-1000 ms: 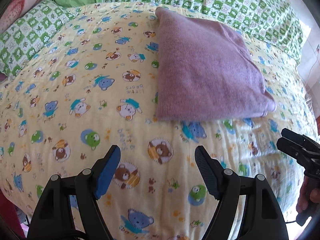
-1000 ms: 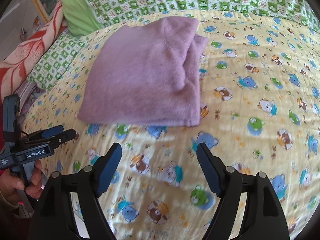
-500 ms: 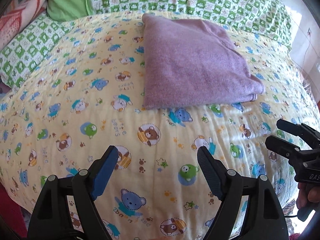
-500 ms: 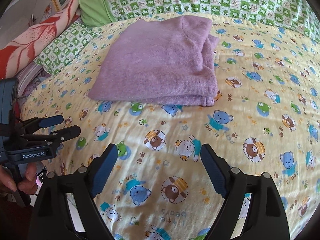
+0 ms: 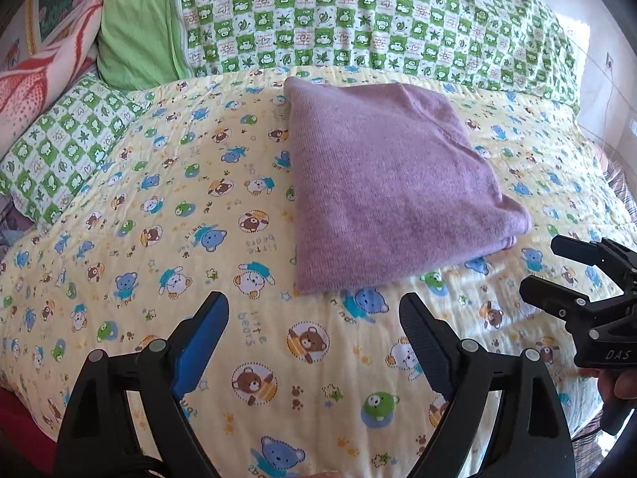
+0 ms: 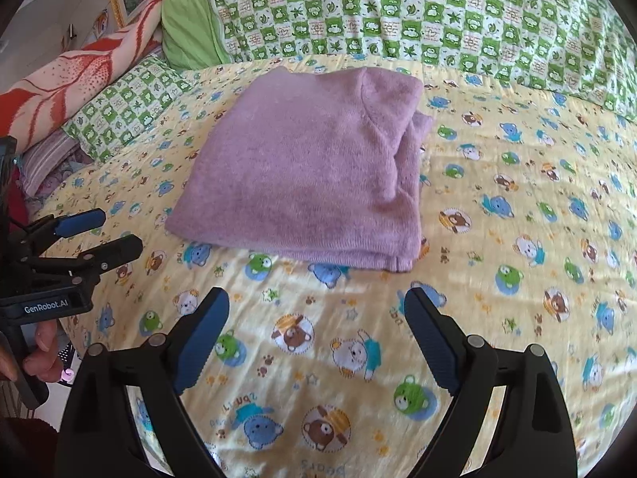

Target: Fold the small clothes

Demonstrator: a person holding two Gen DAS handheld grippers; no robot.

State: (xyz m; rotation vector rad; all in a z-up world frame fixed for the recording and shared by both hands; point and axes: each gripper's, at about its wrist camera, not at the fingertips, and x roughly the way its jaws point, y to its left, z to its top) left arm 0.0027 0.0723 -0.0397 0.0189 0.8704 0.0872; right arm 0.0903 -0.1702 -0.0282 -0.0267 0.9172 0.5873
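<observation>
A purple knit garment (image 5: pixel 382 183) lies folded into a flat square on the yellow bear-print bedspread (image 5: pixel 159 239); it also shows in the right wrist view (image 6: pixel 314 175), with stacked layers along its right edge. My left gripper (image 5: pixel 314 310) is open and empty, above the bedspread just short of the garment's near corner. My right gripper (image 6: pixel 316 306) is open and empty, short of the garment's near edge. Each gripper shows in the other's view: the right one (image 5: pixel 557 267) and the left one (image 6: pixel 107 231), both open.
Green checked pillows (image 5: pixel 358 20) line the back of the bed, with a plain green pillow (image 5: pixel 135 40) and a red-and-white blanket (image 5: pixel 43 67) at the back left. The bed edge drops off at the near left (image 6: pixel 59 342) and at the right (image 5: pixel 621 199).
Both grippers have drawn back from the folded garment and tilted up, so more of the pillows shows. Both stay open and empty. The garment has not moved.
</observation>
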